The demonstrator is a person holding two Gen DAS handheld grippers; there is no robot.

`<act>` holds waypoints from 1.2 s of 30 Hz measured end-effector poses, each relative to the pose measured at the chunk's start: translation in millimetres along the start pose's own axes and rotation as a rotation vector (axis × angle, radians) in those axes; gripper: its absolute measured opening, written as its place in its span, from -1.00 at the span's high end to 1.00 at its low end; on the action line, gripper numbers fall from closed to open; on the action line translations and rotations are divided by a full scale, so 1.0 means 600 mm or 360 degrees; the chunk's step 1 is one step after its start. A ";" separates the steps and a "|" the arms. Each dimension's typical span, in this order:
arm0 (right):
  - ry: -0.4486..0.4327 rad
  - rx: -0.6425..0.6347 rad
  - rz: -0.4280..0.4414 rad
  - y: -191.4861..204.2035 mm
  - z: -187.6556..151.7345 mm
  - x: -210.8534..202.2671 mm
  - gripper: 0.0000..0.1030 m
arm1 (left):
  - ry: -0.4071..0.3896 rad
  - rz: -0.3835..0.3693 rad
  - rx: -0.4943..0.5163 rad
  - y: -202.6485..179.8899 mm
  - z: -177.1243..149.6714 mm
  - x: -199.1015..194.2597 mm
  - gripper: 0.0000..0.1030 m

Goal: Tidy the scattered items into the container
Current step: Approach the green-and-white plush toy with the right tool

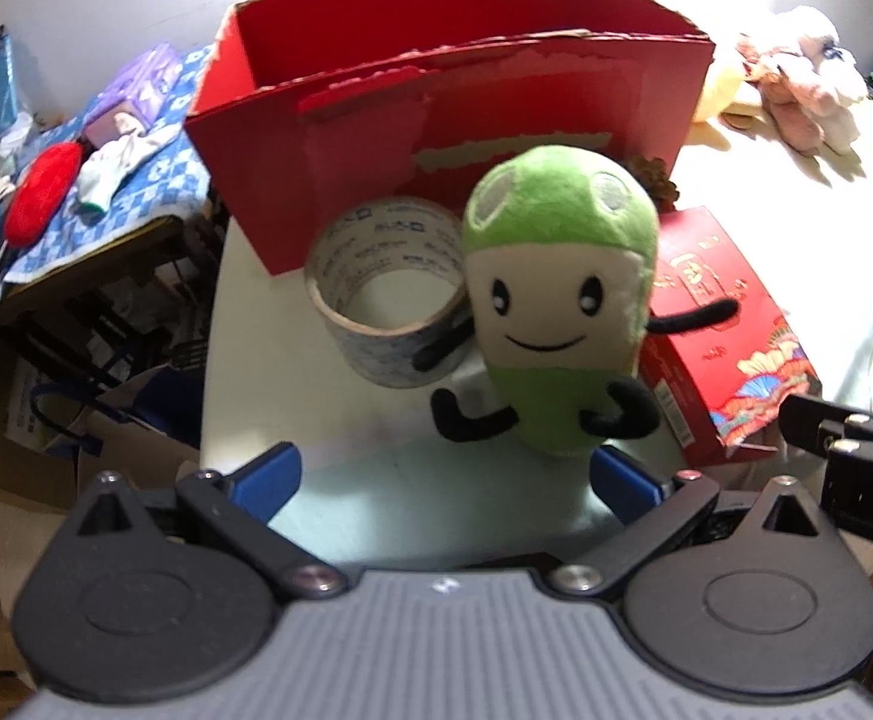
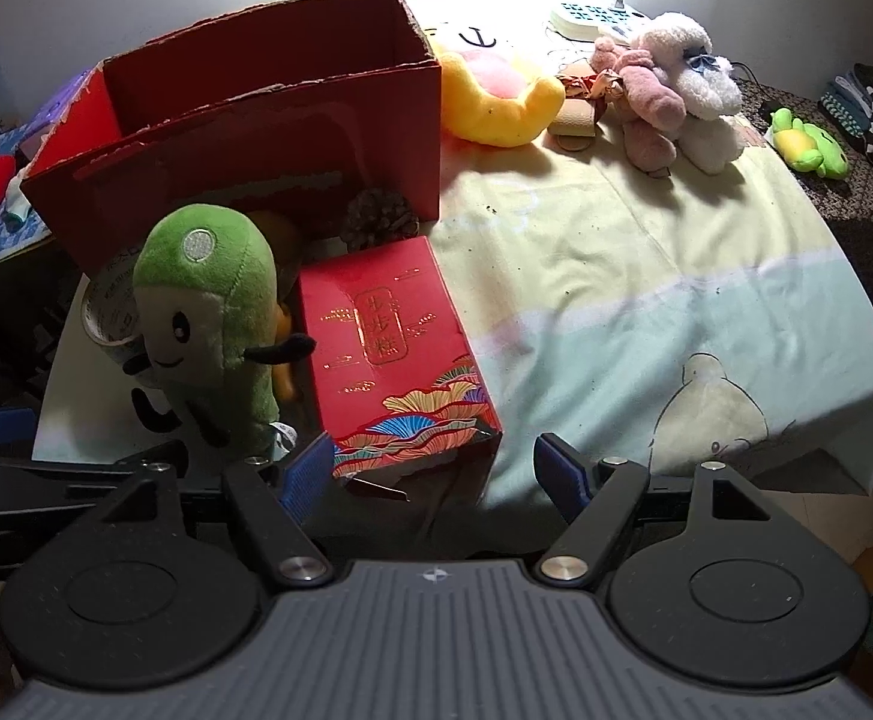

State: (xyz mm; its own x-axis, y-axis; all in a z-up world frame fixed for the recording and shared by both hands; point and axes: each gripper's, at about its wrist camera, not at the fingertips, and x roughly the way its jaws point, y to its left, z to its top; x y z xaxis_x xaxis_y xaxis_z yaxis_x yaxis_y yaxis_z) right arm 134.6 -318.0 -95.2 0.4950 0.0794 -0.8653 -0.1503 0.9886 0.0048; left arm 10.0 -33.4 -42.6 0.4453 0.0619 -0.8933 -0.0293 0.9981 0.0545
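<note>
Both grippers, left gripper [image 1: 445, 474] facing the green plush [image 1: 556, 306] and right gripper [image 2: 436, 468] facing the red packet [image 2: 397, 348], hold jaws wide and empty, apparently readying pickups for the red box [image 1: 454, 120]

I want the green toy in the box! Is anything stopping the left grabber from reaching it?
Nothing visible blocks it. The left gripper is open, and the green plush toy stands right ahead. The tape roll sits behind the toy, before the red box.

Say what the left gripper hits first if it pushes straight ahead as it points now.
Most likely the green plush toy, standing just ahead of the open left gripper, slightly right of centre. The tape roll sits behind it; depth is uncertain.
</note>
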 end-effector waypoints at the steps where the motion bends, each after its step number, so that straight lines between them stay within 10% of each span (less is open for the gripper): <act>1: 0.0002 0.0011 -0.0006 -0.003 -0.002 -0.001 -0.48 | 0.0002 -0.0007 0.0010 -0.001 -0.002 0.000 -0.99; 36: 0.0022 0.0056 0.0022 0.024 -0.003 0.008 -0.48 | 0.0006 -0.0004 -0.0015 0.026 -0.001 0.008 -0.99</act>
State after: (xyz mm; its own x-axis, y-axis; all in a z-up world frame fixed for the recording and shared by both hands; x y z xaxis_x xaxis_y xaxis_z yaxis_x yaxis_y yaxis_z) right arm 133.3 -303.6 -100.0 0.4811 0.0919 -0.8718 -0.1266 0.9913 0.0346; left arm 10.8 -17.7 -46.2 0.4419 0.0593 -0.8951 -0.0368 0.9982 0.0480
